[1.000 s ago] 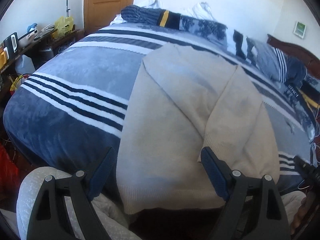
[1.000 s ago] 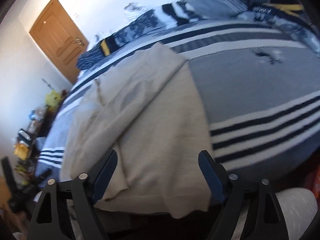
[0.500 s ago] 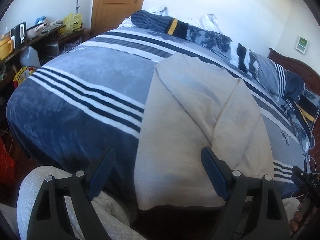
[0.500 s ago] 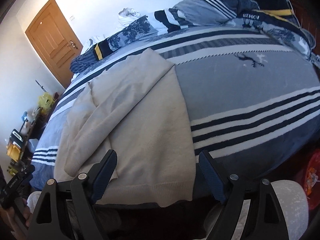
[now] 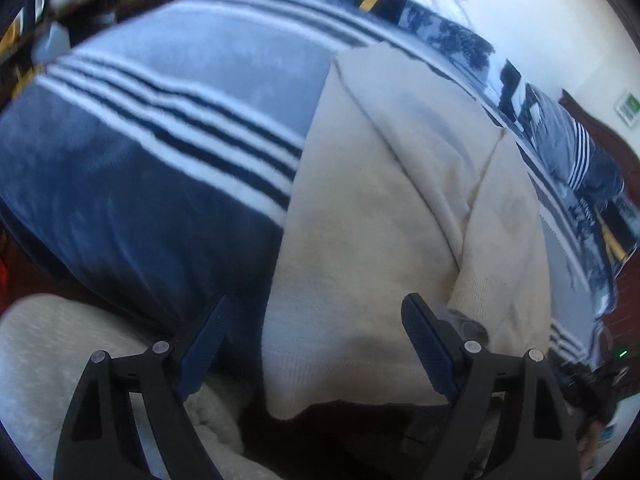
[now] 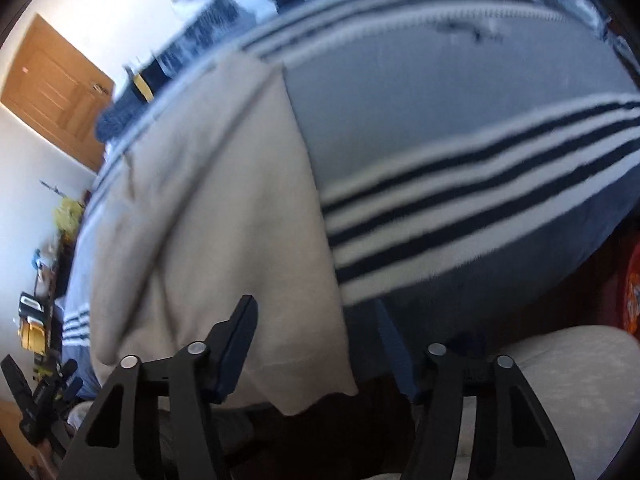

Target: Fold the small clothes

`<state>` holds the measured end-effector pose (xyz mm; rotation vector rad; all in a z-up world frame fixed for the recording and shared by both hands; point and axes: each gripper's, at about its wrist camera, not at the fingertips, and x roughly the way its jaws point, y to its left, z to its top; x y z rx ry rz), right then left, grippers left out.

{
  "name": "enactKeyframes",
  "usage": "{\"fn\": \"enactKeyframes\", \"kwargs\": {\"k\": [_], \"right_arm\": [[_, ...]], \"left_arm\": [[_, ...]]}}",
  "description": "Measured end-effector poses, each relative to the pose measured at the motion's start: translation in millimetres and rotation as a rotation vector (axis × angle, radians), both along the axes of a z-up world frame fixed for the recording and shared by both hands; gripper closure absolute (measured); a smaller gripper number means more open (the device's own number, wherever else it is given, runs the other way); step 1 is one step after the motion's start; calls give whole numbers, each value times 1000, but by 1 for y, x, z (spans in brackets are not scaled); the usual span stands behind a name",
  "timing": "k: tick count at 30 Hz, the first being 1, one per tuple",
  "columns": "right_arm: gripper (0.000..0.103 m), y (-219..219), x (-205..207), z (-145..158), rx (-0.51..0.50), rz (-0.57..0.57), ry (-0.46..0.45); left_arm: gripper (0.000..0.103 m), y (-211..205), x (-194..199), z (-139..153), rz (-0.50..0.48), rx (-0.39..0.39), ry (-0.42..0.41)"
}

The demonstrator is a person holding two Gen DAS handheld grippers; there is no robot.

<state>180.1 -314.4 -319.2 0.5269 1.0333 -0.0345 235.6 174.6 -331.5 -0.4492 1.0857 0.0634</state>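
Sweater, left wrist view: cream sweater (image 5: 372,208) lies flat on the striped blanket (image 5: 132,148), both sleeves folded in over the body, its hem hanging off the near edge of the bed
Risk, left wrist view: the hem's near-left corner sits between the jaws but off to one side, so a close could catch only a thin bit of the knit and let it slip on the lift
Left gripper (image 5: 316,346): spread wide, pinching nothing, tilted steeply down over the near-left hem corner

Sweater, right wrist view: sweater (image 6: 224,216) shows its right edge and near-right hem corner, blurred
Risk, right wrist view: blanket lies just beside that corner; closing jaws could take it too
Right gripper (image 6: 316,348): jaws closing, hem corner between them, pads not yet pressing, angled steeply down
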Motion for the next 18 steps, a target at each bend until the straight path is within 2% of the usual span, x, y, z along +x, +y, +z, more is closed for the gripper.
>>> {"fn": "enactKeyframes", "kwargs": {"k": [1, 3, 4, 6, 8, 12, 16, 17, 18], "right_arm": [[40, 0, 3, -7, 12, 7, 23], [40, -1, 8, -17, 38, 19, 58], [40, -1, 10, -21, 40, 19, 72], [41, 0, 12, -25, 41, 22, 88], [46, 1, 11, -25, 28, 19, 82], [57, 3, 8, -23, -6, 15, 88], [71, 6, 5, -20, -18, 9, 85], [74, 8, 5, -20, -28, 16, 88], [85, 10, 6, -20, -37, 27, 92]], "left_arm": [[19, 3, 2, -5, 9, -14, 20], [32, 6, 5, -14, 17, -54, 56], [35, 6, 6, -19, 12, -71, 76], [54, 4, 8, -26, 6, -87, 104], [59, 2, 8, -30, 2, -95, 115], [59, 3, 6, -32, 21, -108, 117], [59, -7, 5, -31, -5, -43, 121], [68, -9, 4, -30, -10, -27, 117], [84, -11, 3, -28, -16, -15, 112]]}}
